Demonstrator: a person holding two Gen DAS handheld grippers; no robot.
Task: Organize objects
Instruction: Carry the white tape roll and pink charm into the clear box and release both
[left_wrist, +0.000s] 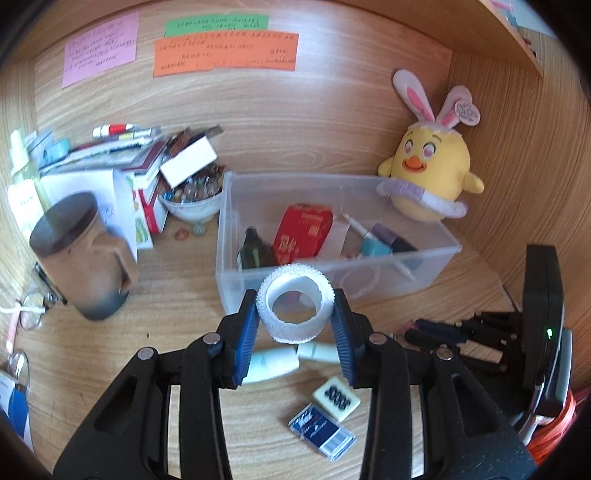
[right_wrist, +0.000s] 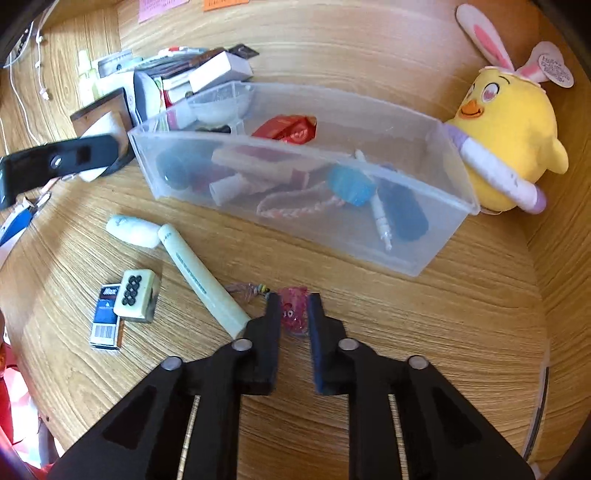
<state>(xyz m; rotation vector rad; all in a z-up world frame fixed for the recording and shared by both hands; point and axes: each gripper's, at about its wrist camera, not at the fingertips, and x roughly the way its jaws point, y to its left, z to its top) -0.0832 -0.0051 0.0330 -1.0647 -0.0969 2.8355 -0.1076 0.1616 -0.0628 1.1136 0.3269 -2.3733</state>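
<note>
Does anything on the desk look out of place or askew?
Yes. Left of the bin, a white box lies tilted on a loose pile of books, and two beads lie on the desk beside the bead bowl, as if spilled.

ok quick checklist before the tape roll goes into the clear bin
1. Left claw grips the white tape roll on both sides: ok.
2. Roll lifted off the desk: ok.
3. Clear bin uncovered: ok.
4. Free space inside the bin: ok, a gap shows between the red box and the far wall.
5. Roll already above the bin rim: cannot tell.
6. Right claw away from the bin: ok, it sits low by the pink packet.
</note>
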